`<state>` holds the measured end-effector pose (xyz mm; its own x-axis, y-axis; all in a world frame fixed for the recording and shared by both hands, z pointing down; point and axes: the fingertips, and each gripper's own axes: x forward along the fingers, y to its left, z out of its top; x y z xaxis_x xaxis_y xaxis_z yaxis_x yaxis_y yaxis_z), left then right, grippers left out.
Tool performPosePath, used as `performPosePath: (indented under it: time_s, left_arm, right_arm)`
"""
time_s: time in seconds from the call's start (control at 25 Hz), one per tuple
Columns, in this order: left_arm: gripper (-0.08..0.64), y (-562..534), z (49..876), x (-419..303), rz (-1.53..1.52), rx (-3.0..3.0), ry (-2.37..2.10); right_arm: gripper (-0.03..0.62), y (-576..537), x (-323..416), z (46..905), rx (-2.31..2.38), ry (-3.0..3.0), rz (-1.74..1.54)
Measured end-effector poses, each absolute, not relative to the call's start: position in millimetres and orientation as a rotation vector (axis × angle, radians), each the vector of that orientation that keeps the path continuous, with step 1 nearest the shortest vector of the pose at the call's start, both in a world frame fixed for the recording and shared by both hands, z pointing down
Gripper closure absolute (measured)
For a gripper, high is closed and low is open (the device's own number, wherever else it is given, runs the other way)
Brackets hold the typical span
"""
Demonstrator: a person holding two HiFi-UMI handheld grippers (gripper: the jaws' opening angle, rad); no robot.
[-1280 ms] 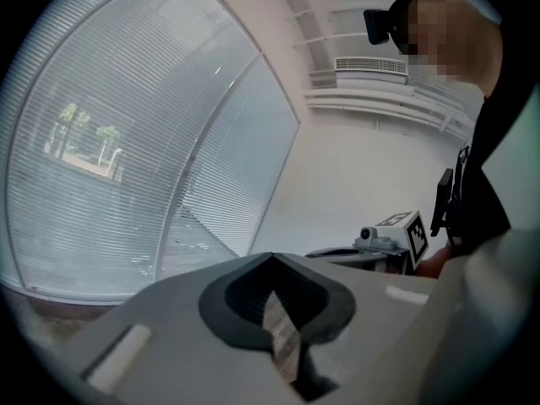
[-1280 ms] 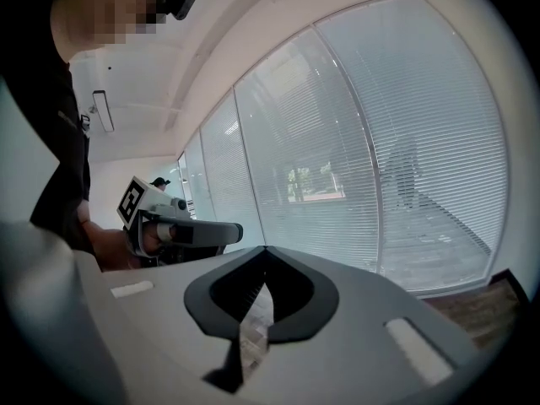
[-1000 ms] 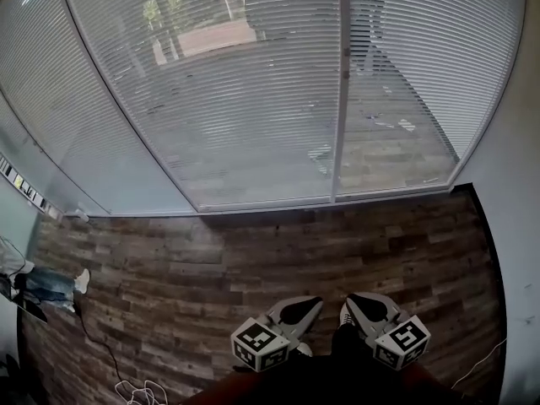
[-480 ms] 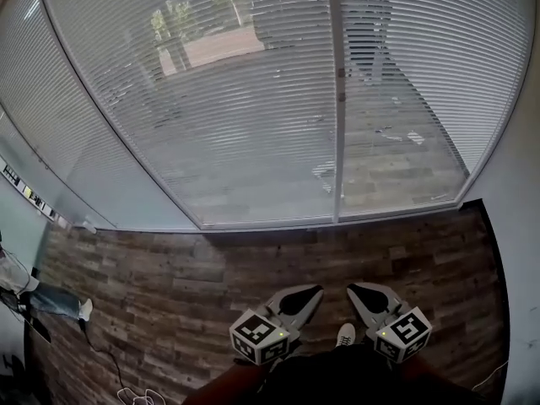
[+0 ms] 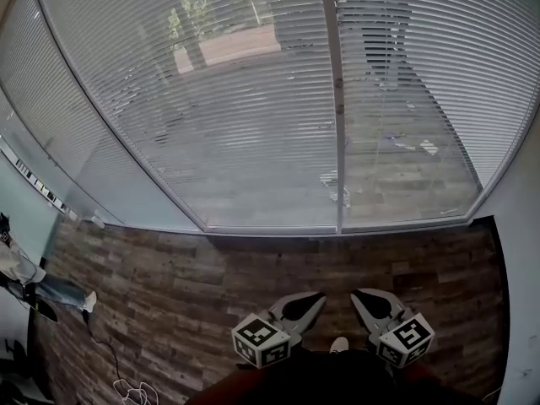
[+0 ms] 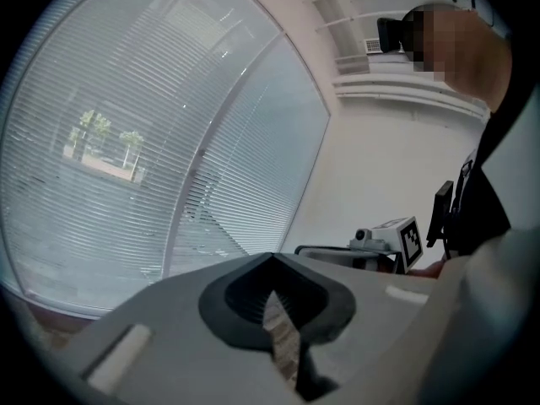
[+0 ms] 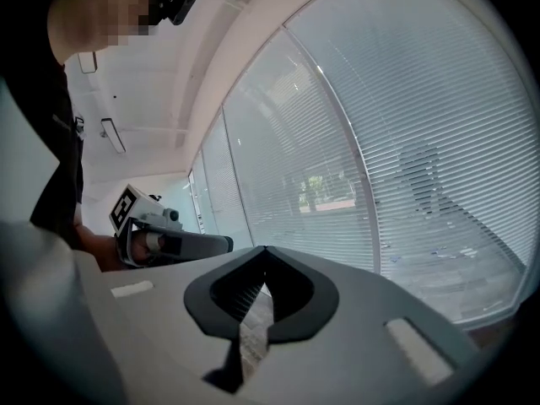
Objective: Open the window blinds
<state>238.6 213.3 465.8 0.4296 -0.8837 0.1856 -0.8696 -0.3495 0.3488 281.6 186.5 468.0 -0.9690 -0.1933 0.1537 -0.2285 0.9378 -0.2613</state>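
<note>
White slatted blinds (image 5: 245, 116) hang lowered over the wide window, reaching down to the sill; trees and pavement show faintly through the slats. A vertical frame bar (image 5: 336, 99) splits them from a second blind (image 5: 430, 83) to the right. Both grippers are held low over the floor, well short of the window. My left gripper (image 5: 316, 296) is shut with nothing in it, its tips meeting (image 6: 272, 256). My right gripper (image 5: 356, 294) is shut and empty too (image 7: 264, 249). No cord or wand of the blinds shows in any view.
Wood-plank floor (image 5: 253, 264) lies between me and the window. A thin cable (image 5: 118, 378) trails at the lower left near someone's leg and shoe (image 5: 59, 294). A white wall (image 5: 523, 277) closes the right side. My own shoe (image 5: 338, 343) shows between the grippers.
The head view has shifted toward the window, so the blinds fill more of the frame. Both grippers stay low, side by side and shut.
</note>
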Motion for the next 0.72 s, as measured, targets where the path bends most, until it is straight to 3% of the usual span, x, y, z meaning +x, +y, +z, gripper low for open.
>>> performPosePath:
  time_s: [0.72]
  left_arm:
    - [0.56, 152.3, 470.7, 246.9, 0.053, 2.25, -1.497]
  right_arm:
    - [0.566, 122.8, 298.0, 487.3, 0.345, -2.926, 0.58]
